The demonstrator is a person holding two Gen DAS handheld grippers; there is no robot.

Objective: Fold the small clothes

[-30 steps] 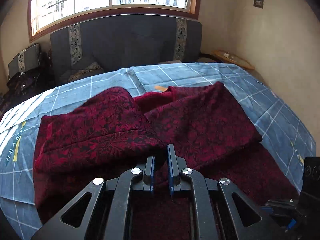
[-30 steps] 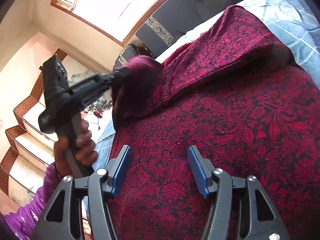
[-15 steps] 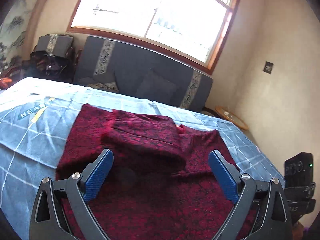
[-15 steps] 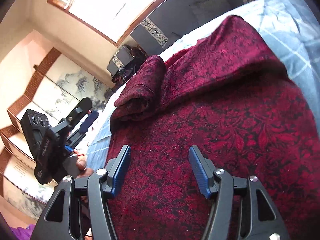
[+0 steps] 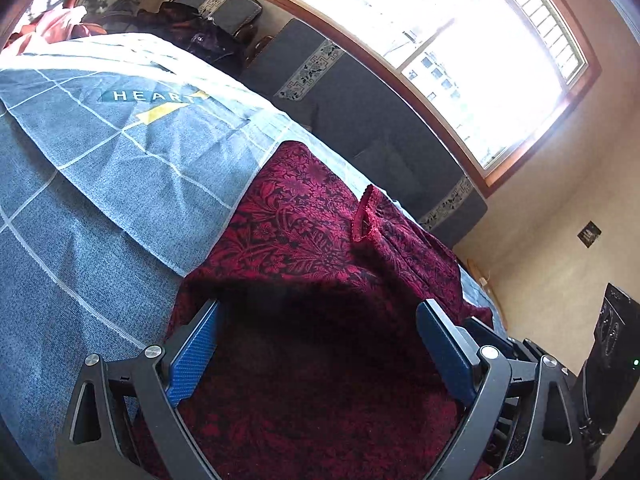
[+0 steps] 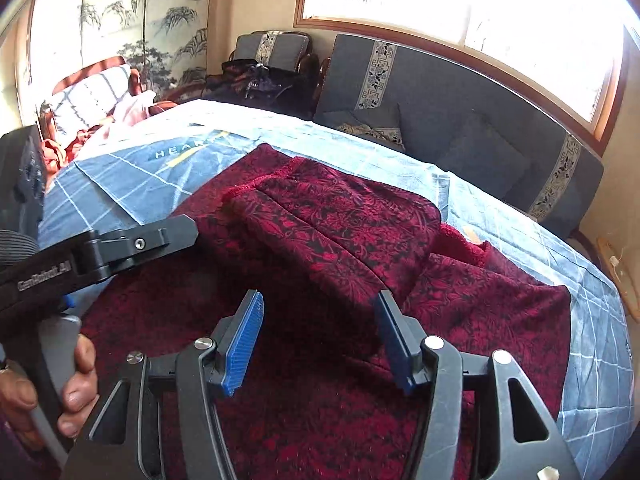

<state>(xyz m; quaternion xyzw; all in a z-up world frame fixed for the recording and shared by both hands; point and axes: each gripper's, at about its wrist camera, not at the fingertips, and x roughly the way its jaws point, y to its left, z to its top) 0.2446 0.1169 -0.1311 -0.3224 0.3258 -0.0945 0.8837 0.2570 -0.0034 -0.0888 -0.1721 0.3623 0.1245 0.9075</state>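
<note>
Where the blue checked bedsheet (image 6: 132, 184) covers the bed, we see the task's garment (image 6: 344, 224) lying spread across its middle: a dark red cloth with a black floral weave, thick and slightly napped. One part is doubled over the rest into a long flat slab with a soft rounded edge, and a fuzzy plain-red trim (image 5: 366, 216) stands up in a small loop where a hem curls.

We hold the left gripper (image 5: 320, 344) low over the near part of the cloth. Its fingers (image 5: 194, 354), faced with blue ribbed pads, are spread wide with only open cloth below them, gripping nothing; they have just been opening. The right gripper (image 6: 320, 340) has its fingers (image 6: 244, 346) parted about halfway, closing slightly, with the folded edge beyond their tips and nothing pinched between them. In the right wrist view a hand (image 6: 52, 384) wraps the grey handle of the left tool at the left edge.

Printed on the sheet we read the letters HEART (image 5: 154, 97) beside a yellow stripe. Behind the bed runs a dark grey sofa (image 6: 460, 120) with pale patterned bands, under a bright wood-framed window (image 5: 448, 40). A painted landscape screen (image 6: 132, 20) stands in the far corner, with a heap of dark clothing (image 6: 256, 76) on a chair beside it.
</note>
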